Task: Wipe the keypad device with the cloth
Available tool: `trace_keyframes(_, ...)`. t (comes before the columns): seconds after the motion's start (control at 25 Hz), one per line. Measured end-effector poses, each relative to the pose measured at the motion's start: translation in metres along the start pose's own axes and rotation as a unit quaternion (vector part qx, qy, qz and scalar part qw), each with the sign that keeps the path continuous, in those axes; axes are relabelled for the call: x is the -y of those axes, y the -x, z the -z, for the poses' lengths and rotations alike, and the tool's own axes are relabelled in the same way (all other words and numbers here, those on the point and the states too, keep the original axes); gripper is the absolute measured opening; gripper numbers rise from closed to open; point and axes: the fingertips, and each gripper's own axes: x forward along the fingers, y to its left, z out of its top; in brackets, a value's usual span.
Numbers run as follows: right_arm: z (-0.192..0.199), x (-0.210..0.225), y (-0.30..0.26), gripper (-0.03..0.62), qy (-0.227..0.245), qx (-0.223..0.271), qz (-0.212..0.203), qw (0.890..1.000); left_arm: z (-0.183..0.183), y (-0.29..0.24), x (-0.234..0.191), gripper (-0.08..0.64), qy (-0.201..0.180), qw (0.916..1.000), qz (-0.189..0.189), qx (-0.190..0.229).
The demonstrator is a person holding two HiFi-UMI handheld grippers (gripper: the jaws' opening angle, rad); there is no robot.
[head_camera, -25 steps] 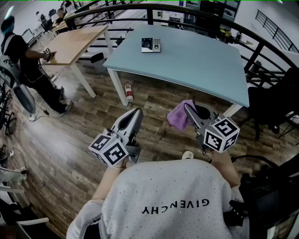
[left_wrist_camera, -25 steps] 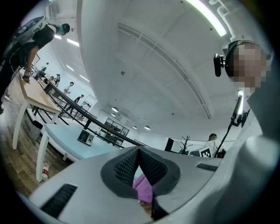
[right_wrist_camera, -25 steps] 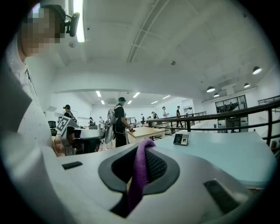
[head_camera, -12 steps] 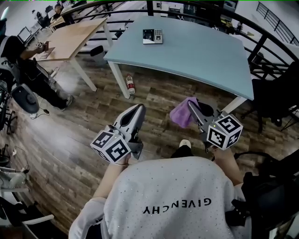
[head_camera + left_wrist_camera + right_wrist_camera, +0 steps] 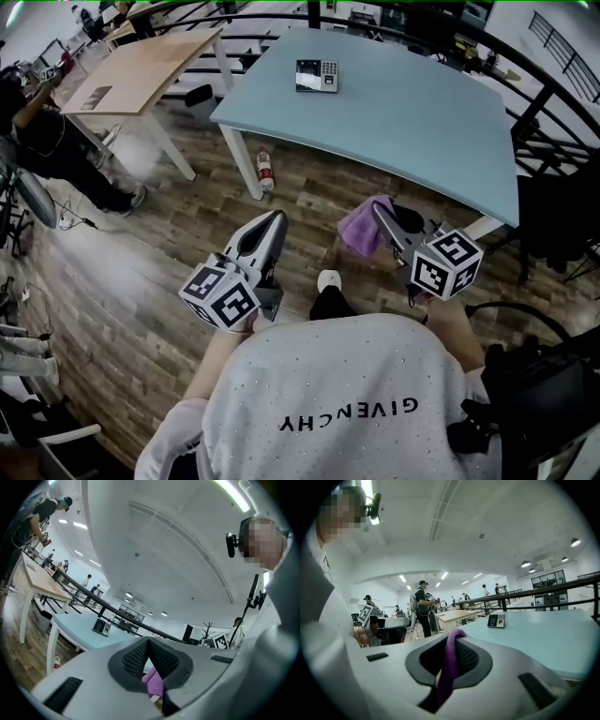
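The purple cloth (image 5: 359, 231) is clamped between the jaws of the right gripper (image 5: 379, 214), well short of the blue table (image 5: 422, 122). The left gripper (image 5: 276, 219) is held with its jaws together, seemingly on nothing. The keypad device (image 5: 317, 75) lies near the table's far edge, not yet wiped. The approach is judged to be in hand; next, the cloth must be carried across the table and laid on the device.

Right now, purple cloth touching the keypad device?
Apart. Head view: the purple cloth hangs from the right gripper over the floor; the keypad device lies on the blue table.
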Motion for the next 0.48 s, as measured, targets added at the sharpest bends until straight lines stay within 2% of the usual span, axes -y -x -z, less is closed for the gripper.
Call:
trace_keyframes(0.2, -0.020, 0.038, -0.051, 0.014, -0.004, 0.006, -0.021, 1.000, -0.001, -0.041, -0.051, 0.000, -0.014, 0.9982, -0.040, -0.042)
trace_keyframes(0.4, -0.047, 0.088, -0.086, 0.014, -0.009, 0.015, -0.028, 0.999, -0.029, -0.094, -0.073, 0.000, 0.042, 0.9990, -0.015, -0.005)
trace_keyframes(0.48, -0.059, 0.107, -0.098, 0.014, -0.020, 0.021, -0.031, 0.999, -0.039, -0.113, -0.083, 0.000, 0.041, 0.9990, -0.016, -0.004)
